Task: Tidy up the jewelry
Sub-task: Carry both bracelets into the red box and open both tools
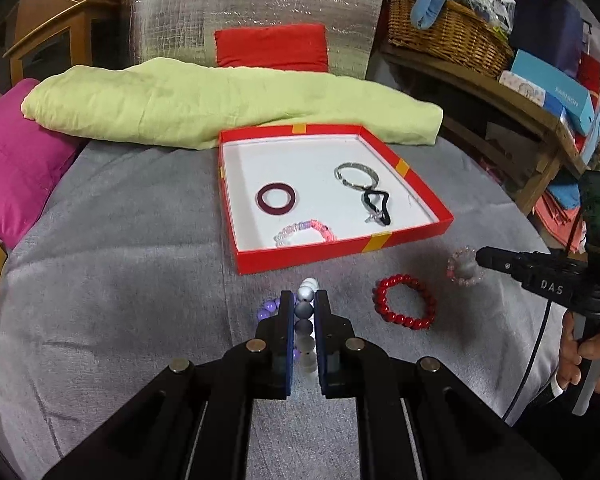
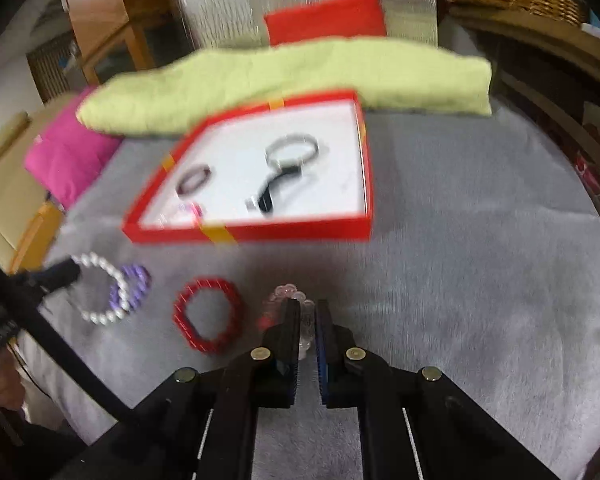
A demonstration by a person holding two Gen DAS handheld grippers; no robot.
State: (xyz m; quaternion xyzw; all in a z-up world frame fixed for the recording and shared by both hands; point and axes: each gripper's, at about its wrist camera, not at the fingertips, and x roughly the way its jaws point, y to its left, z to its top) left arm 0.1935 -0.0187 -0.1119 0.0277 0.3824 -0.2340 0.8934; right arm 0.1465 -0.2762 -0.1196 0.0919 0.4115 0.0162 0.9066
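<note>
**Both grippers closed on bracelets, red box ahead**

The left gripper [image 1: 304, 300] is clenched on a pearl-and-grey bead bracelet [image 1: 305, 312]. Its beads run lengthwise between the jaws, and the white end pokes out past the tips. A purple bracelet [image 1: 269, 309] lies just left of the jaws. The right gripper [image 2: 308, 308] looks clamped on a clear pink crystal bracelet [image 2: 286, 294], though that view is blurred. A red bead bracelet [image 1: 405, 301] lies loose on the grey cloth [image 1: 120, 280] between the two grippers. The open red box [image 1: 340, 250] sits straight ahead of both jaws, already holding four pieces. Both grippers point forward, low over the cloth. The left looks nearer the box.
</note>
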